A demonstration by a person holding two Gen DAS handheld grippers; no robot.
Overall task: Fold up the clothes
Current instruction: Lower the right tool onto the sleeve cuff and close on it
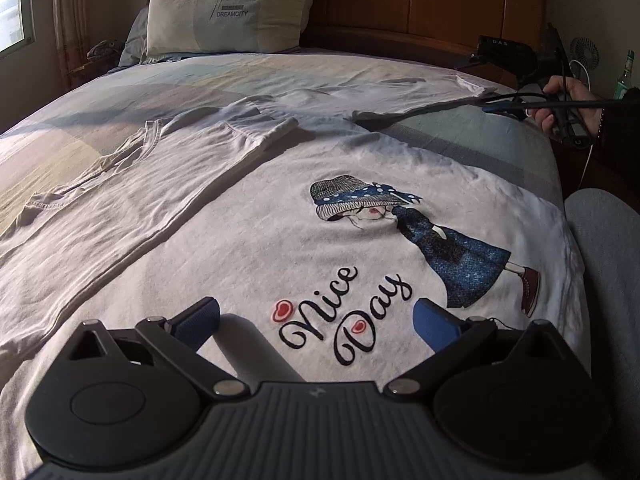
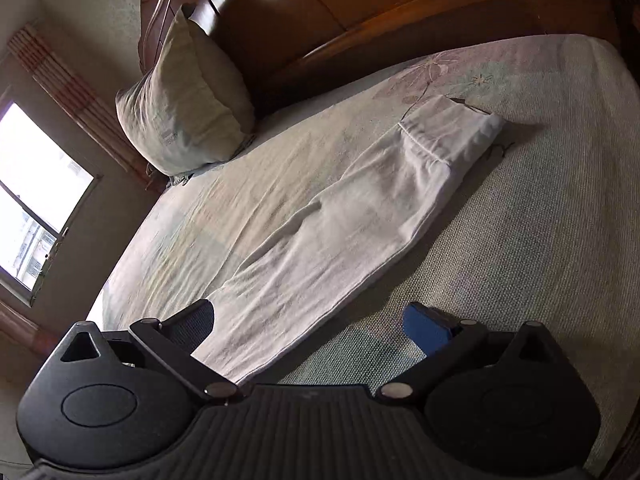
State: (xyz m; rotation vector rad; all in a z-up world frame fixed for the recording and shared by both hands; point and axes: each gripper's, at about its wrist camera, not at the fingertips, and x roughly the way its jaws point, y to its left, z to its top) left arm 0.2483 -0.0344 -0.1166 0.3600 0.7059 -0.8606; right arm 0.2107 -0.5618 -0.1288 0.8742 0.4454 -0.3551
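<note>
From the left wrist view, the left tool [image 1: 316,320] hangs over a white T-shirt [image 1: 248,248] spread on the bed [image 1: 120,92], its blue-padded fingers [image 1: 430,326] wide apart with nothing between them. The shirt carries a print of a girl in a hat and blue dress [image 1: 432,240] and the words "Nice Day" [image 1: 344,316] just beyond the fingers. The shirt's left side is folded over onto the body, one sleeve lying across it. At the far right a hand [image 1: 560,104] grips the right tool's handle beside the bed edge. A pillow [image 1: 228,8] leans on the wooden headboard [image 1: 420,4] at the far end.

From the right wrist view, the right tool [image 2: 310,326] is spread open and empty above the bed. A sleeve of the white shirt [image 2: 348,208] stretches away from between its fingers toward the far right, flat on the cover. A pillow [image 2: 184,100] stands far left by the window [image 2: 36,192].
</note>
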